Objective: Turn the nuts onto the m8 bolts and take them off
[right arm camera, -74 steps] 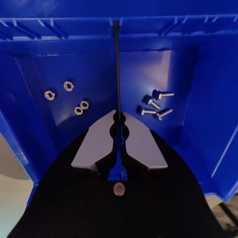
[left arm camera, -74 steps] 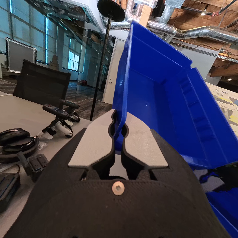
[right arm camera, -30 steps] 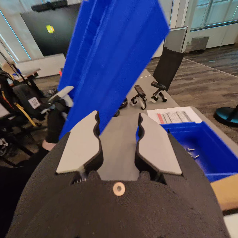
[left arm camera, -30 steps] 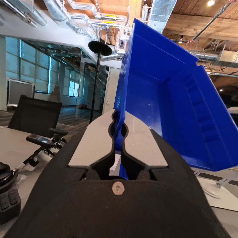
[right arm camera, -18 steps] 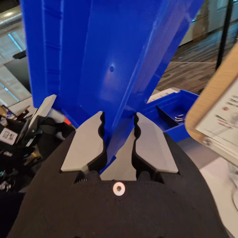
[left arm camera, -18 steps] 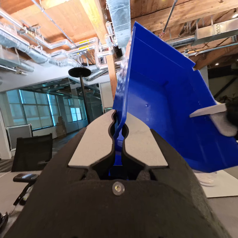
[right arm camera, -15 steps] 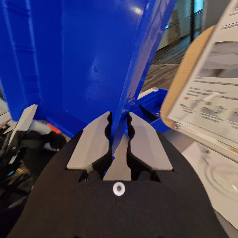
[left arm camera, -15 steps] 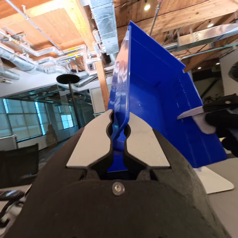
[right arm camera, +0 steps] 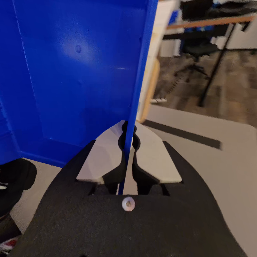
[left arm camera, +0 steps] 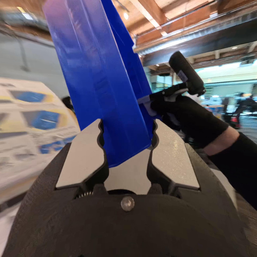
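Right wrist view: blue plastic bin (right arm camera: 77,66), lifted and tipped, above the grey counter (right arm camera: 208,173).
Right hand-held gripper (right arm camera: 128,125) clenched on the bin's thin side wall, a pad pressing each face. Left hand-held gripper (left arm camera: 126,122) spread wide, the bin's (left arm camera: 100,86) lower edge standing between its fingers (left arm camera: 171,150); contact with the pads cannot be told. Gloved hand (left arm camera: 191,116) at right of the left wrist view, carrying the other gripper against the bin's far edge. Nuts and bolts: none seen in either view. Background blurred.
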The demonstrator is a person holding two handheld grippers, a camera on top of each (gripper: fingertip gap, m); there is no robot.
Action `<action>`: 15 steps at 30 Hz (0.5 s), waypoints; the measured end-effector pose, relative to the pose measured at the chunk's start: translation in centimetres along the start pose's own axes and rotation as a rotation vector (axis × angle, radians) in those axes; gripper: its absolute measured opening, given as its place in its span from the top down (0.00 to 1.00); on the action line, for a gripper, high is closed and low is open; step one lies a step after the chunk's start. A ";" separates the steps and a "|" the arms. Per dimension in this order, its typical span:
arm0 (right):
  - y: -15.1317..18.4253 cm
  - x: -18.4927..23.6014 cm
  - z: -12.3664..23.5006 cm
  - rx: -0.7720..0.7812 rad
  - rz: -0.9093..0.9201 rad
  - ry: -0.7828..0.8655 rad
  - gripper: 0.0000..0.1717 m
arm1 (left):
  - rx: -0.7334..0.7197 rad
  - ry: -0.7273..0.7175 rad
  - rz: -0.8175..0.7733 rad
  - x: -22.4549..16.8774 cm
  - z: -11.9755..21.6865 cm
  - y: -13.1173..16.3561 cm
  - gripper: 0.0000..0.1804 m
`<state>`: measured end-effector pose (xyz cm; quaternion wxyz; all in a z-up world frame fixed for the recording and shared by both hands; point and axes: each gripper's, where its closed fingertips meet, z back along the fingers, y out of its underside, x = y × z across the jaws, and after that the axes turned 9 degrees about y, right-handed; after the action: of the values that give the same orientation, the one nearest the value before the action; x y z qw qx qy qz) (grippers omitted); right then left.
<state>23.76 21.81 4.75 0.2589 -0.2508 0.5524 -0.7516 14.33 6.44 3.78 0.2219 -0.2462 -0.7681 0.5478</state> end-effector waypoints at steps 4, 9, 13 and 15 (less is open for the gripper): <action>3.4 -9.4 3.0 0.162 -0.012 0.185 0.97 | 0.110 0.178 0.260 -4.5 -5.6 7.0 0.65; 10.0 -16.9 2.5 0.412 -0.033 0.301 0.97 | 0.262 0.237 0.556 -6.4 -9.8 16.1 0.65; 15.8 -21.1 0.4 0.615 -0.106 0.309 0.97 | 0.340 0.229 0.674 -5.8 -11.9 21.0 0.65; 18.6 -22.9 -0.9 0.711 -0.140 0.302 0.97 | 0.396 0.250 0.726 -5.5 -12.8 22.8 0.63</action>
<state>42.19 32.91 -15.43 0.1934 -0.0689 0.2710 -0.9404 29.51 18.76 -14.48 0.1491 -0.5174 -0.4790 0.6933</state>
